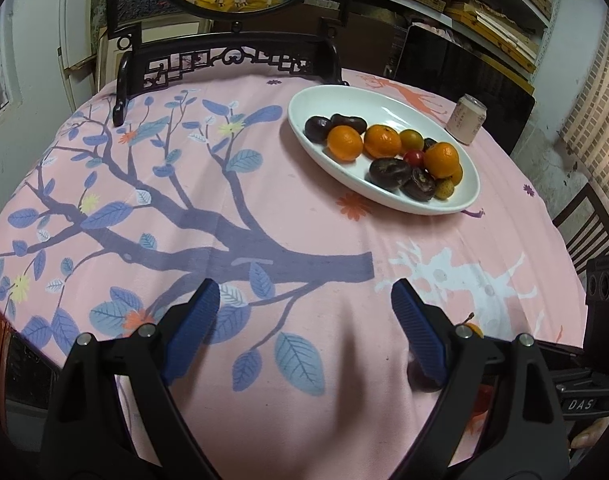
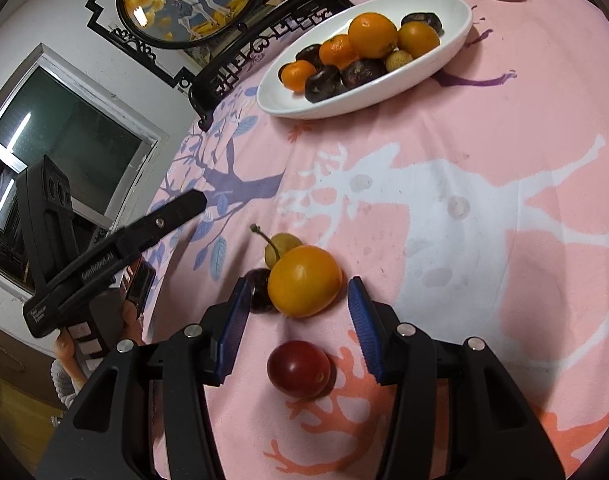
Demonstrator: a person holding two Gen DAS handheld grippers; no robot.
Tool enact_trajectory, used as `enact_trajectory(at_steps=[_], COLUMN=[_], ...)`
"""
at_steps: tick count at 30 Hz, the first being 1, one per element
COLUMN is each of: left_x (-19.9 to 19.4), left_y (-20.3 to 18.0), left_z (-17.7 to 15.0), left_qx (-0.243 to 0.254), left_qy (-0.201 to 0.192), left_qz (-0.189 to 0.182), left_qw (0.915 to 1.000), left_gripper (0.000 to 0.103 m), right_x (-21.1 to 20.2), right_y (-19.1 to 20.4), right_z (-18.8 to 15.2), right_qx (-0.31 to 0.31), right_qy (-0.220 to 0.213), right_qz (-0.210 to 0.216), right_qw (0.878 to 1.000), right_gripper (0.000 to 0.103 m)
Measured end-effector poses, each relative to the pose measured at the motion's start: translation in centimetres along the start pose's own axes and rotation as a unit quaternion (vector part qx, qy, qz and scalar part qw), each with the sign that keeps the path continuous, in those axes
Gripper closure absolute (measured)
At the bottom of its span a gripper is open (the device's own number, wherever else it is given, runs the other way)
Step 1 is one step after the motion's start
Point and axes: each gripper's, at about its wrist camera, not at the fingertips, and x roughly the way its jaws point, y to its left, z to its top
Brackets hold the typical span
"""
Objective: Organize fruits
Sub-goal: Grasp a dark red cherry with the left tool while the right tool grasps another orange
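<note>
Nearest us, a red fruit lies between our right gripper's parted, empty jaws, an orange fruit just ahead; our left gripper gapes wide, empty. Beyond, the white dish already holds most fruits.

We noted dim, warm indoor light; soft shadows lay under the white dish. Fisheye bending curved the tablecloth, corners vignetted black. Glare streaked the window; focus stayed mostly sharp.
</note>
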Motion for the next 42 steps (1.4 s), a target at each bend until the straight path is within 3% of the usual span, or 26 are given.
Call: enact_trajectory(at_steps=[3, 7, 11, 15, 22, 30, 42], left_x=[0.0, 0.0, -0.1, -0.5, -1.2, -0.6, 0.0], left_y=[-0.5, -1.0, -1.1, -1.5, -4.8, -6.6, -9.2], left_z=[-0.1, -0.3, -0.3, -0.5, -2.5, -3.8, -6.0], left_qx=[0.011, 0.022, 0.024, 0.035, 0.114, 0.152, 0.226], left_qy=[0.000, 0.001, 0.000, -0.003, 0.004, 0.027, 0.037], left_qz=[0.000, 0.002, -0.001, -0.021, -0.068, -0.089, -0.089], left_qw=[0.9999, 0.9998, 0.9997, 0.9992, 0.9912, 0.9839, 0.9694], left_gripper=[0.014, 0.014, 0.014, 0.014, 0.014, 0.015, 0.067], right_x=[0.1, 0.3, 0.0, -1.9, -3.0, -3.0, -2.9], right_y=[-0.2, 0.1, 0.0, -1.8, -4.5, -4.7, -4.6], right_z=[0.1, 0.0, 0.1, 0.9, 1.5, 1.5, 1.5], right_qx=[0.006, -0.007, -0.006, 0.032, 0.090, 0.096, 0.094], right_qy=[-0.004, -0.006, -0.011, -0.043, -0.057, -0.055, -0.049], right_qz=[0.004, -0.008, -0.010, -0.002, 0.003, 0.007, 0.007], right_qw=[1.000, 1.000, 1.000, 0.999, 0.994, 0.994, 0.994], right_gripper=[0.053, 0.063, 0.064, 0.064, 0.064, 0.064, 0.064])
